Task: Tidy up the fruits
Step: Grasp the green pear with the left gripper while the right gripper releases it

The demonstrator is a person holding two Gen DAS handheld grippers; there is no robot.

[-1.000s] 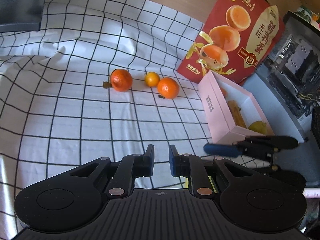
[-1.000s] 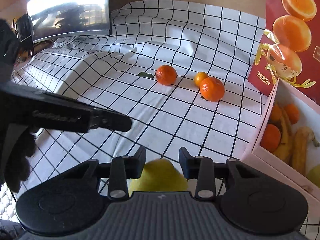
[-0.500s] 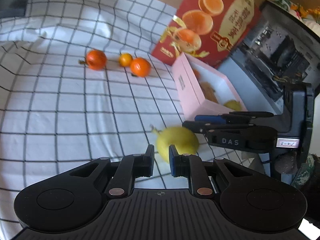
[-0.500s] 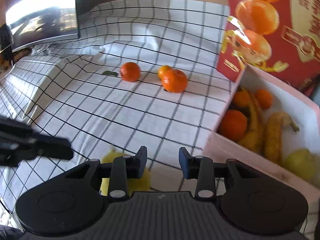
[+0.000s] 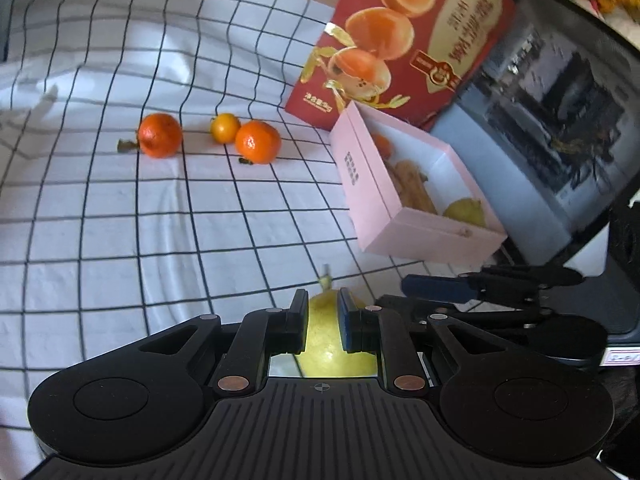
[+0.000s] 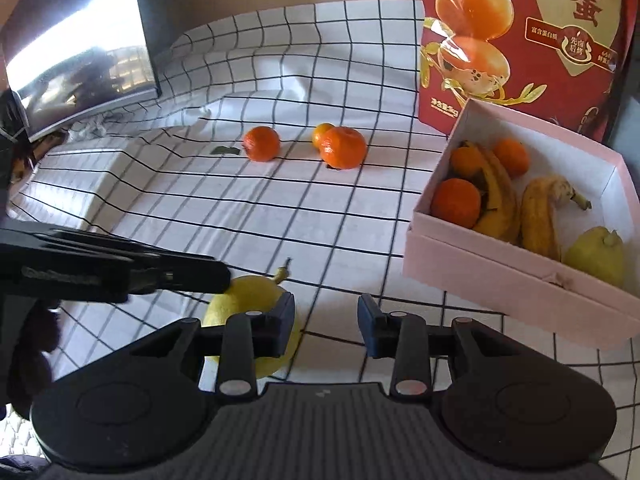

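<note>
The checked cloth [image 6: 280, 208] covers the desk. The pink box [image 6: 500, 264] holds bananas, oranges and a lemon. Three oranges [image 5: 160, 135] lie loose, well apart from it. A yellow lemon [image 6: 248, 292] sits near both claws; the left claw [image 5: 323, 320] and right claw [image 6: 326, 320] look nearly pressed together, seemingly empty.

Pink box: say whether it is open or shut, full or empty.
Open and partly filled. The pink box has no lid on; oranges, bananas and a yellow fruit lie inside.
</note>
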